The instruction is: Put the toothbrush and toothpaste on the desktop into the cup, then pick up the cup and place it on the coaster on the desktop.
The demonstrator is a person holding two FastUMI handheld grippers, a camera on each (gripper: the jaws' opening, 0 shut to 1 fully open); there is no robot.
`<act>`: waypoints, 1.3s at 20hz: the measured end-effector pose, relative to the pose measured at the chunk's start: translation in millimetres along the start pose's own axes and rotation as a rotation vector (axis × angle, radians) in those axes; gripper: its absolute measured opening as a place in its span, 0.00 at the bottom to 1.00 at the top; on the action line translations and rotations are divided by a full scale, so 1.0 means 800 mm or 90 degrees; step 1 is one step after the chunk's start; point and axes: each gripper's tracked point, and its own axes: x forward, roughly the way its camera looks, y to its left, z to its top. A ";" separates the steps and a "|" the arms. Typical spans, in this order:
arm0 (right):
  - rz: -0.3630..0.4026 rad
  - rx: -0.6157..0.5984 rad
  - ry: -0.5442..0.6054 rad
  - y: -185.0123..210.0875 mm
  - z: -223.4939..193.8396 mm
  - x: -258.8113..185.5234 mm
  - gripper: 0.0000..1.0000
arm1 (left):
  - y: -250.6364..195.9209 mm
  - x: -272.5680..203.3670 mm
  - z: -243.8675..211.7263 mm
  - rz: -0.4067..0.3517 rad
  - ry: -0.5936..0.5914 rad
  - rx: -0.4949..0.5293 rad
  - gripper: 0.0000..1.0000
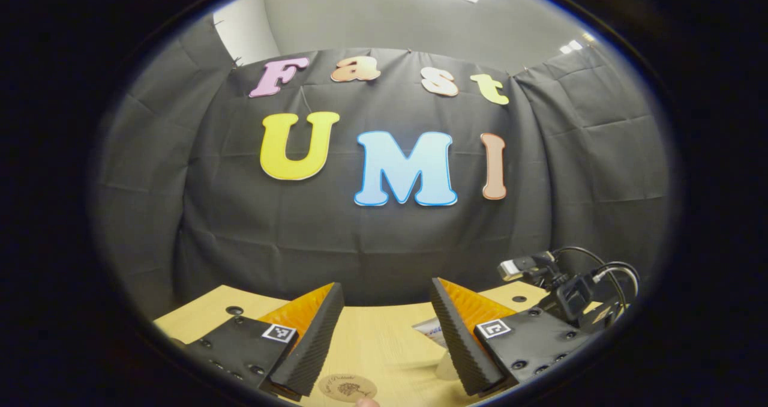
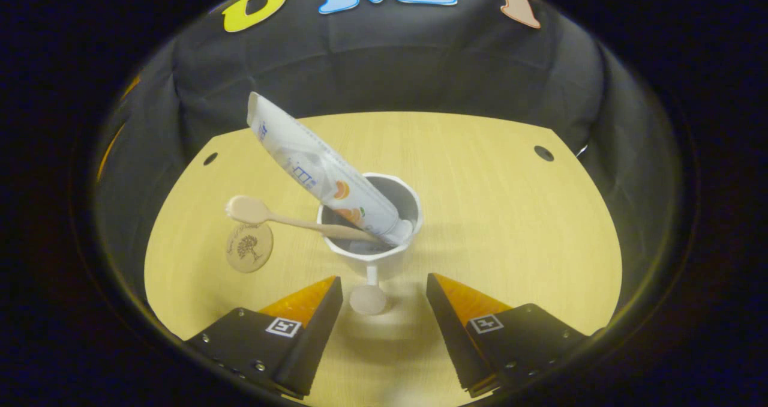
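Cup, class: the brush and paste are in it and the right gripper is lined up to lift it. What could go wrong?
1. The toothpaste and toothbrush lean far out of the cup, so a lift may tip it.
2. The right gripper is open around the handle; a thin grip may let the cup swing.

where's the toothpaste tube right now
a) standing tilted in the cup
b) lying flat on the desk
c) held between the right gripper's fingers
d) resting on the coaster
a: in the right gripper view the toothpaste tube leans out of the white cup, cap end down inside it, beside the toothbrush; the coaster lies bare to the cup's left, and the right gripper is open with nothing between its fingers.
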 end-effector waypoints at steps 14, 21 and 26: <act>-0.022 -0.025 0.138 0.003 -0.007 0.021 0.50 | 0.048 -0.031 -0.014 0.038 0.032 -0.048 0.93; -0.021 -0.024 0.146 0.005 -0.012 0.023 0.27 | 0.060 -0.035 -0.017 0.045 0.037 -0.042 0.92; -0.020 -0.019 0.136 0.007 -0.011 0.023 0.24 | 0.066 -0.040 -0.016 0.050 0.037 -0.039 0.92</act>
